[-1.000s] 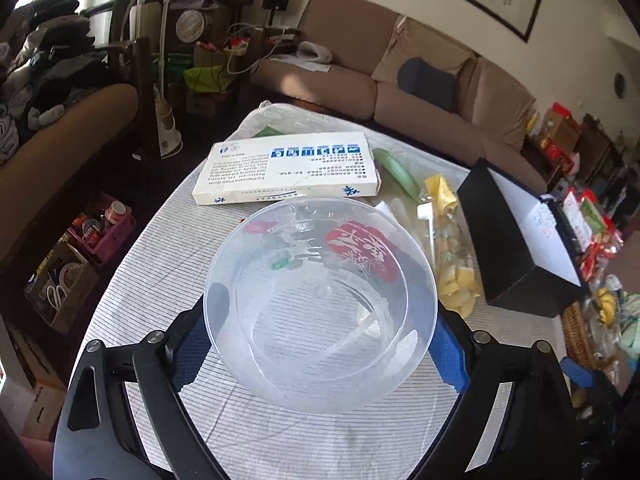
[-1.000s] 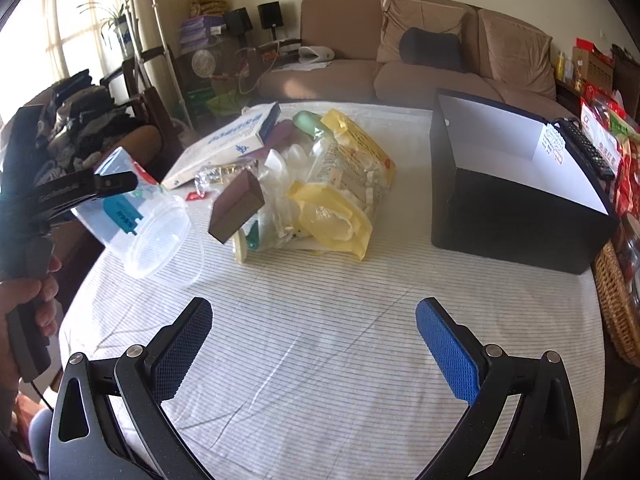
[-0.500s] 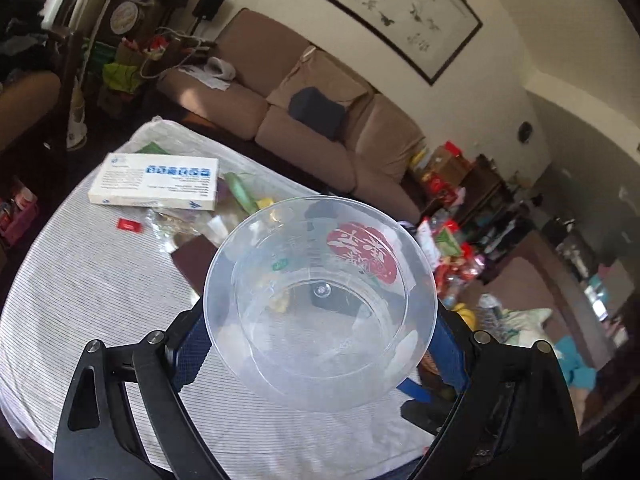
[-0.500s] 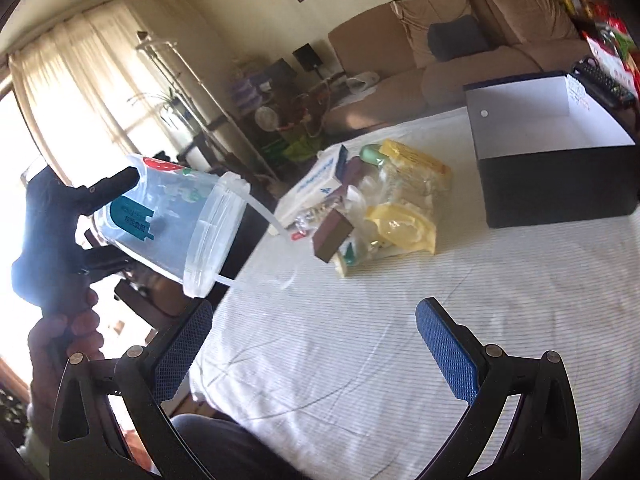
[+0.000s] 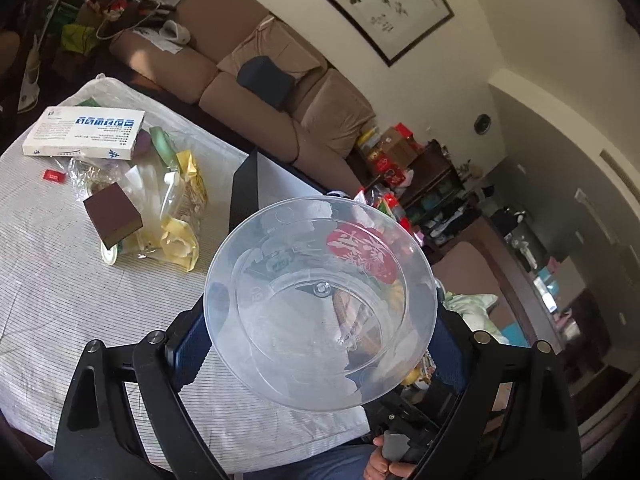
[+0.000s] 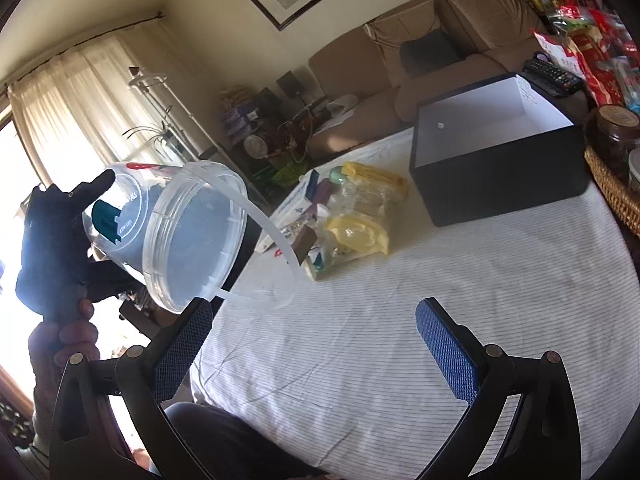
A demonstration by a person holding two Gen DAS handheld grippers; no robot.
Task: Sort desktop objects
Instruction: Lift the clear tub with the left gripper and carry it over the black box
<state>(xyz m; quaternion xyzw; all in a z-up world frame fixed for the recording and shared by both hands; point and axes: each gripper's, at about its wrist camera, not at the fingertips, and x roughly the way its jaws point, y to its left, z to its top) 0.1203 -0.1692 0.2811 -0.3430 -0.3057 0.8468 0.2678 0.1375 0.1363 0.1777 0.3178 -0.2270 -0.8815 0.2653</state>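
One striped tablecloth (image 6: 400, 320) under clutter; brown sofa (image 5: 256, 92) behind.

Bare worktop (image 6: 400, 320) ahead of my right tool (image 6: 316, 344), passable; item pile (image 6: 344, 216) and black box (image 6: 500, 176) block far side

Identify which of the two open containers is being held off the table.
The clear plastic bucket, clamped in the left gripper and tipped sideways; the black box sits upright on the table.

Clear glossy plastic tub (image 5: 320, 308); striped cloth table cover (image 6: 400, 320); matt black box (image 6: 500, 184).
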